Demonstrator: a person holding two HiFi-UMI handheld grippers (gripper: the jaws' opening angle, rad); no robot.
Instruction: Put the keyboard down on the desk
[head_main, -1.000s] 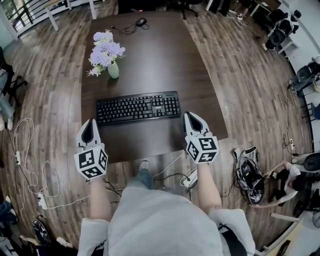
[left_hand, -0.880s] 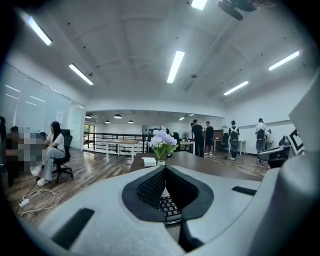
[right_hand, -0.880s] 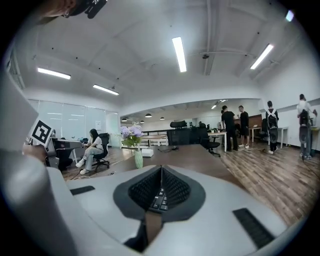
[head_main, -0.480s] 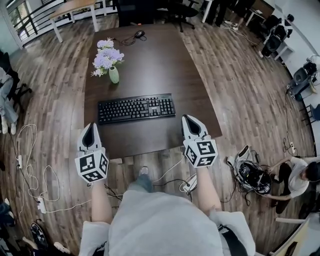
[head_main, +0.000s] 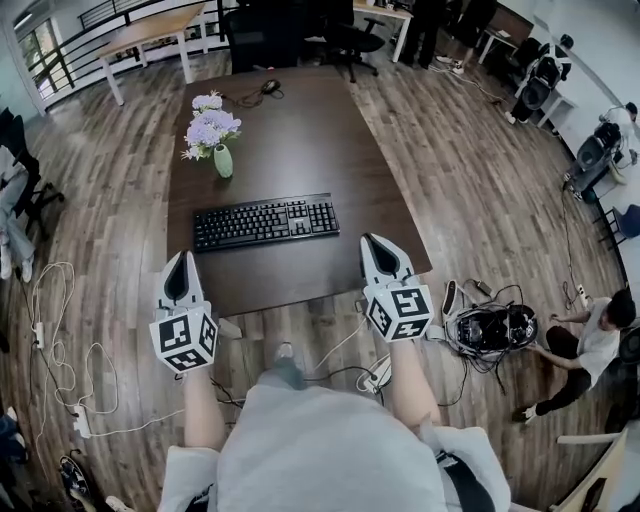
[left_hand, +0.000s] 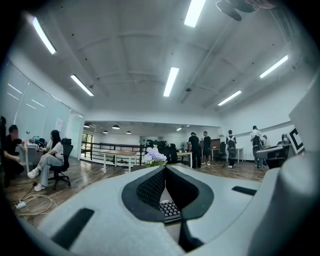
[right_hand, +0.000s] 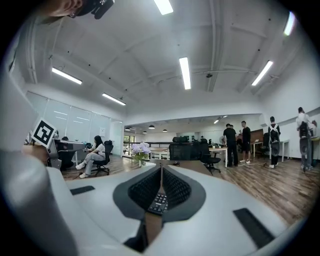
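Since the keyboard (head_main: 265, 221) lies flat on the desk (head_main: 300, 120), the task seems done. Both the left gripper (head_main: 178, 262) and the right gripper (head_main: 374, 245) have their jaws together on nothing, well apart from it.

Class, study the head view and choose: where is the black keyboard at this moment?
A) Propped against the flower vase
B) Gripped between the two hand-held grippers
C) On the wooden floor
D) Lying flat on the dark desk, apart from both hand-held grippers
D: the keyboard lies flat on the desk, while the left hand-held gripper and right hand-held gripper sit shut and empty nearer the person.
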